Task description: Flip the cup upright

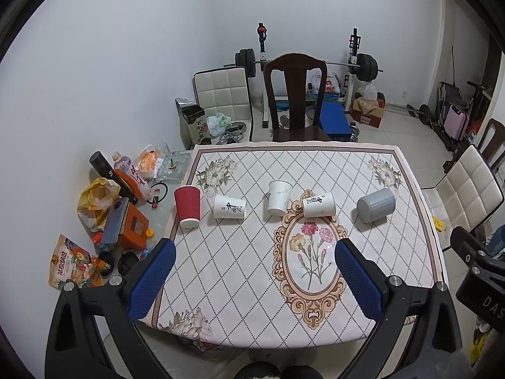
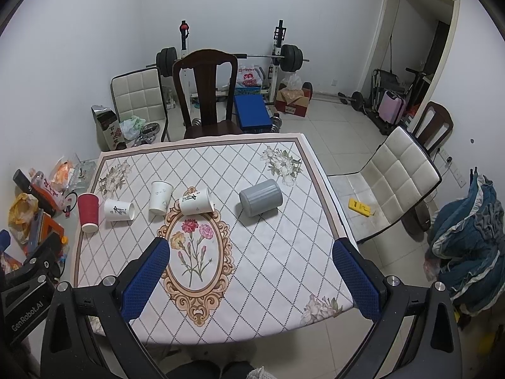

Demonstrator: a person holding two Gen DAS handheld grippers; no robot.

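Hovering over the near edge of the table (image 1: pixel 410 252), I've got both tools high and back so the whole row reads at once. Beyond the flower medallion (image 2: pixel 195 252), the grey cup (image 2: pixel 260 201) lies on its side, well right; two white cups (image 2: pixel 195 204) (image 2: pixel 118 211) are tipped over too. Red cup (image 1: pixel 188 206) and another white one (image 1: pixel 279 197): which end is up, hard to say. Left gripper (image 1: pixel 252 281) wide, empty; right gripper (image 2: pixel 249 279) likewise.
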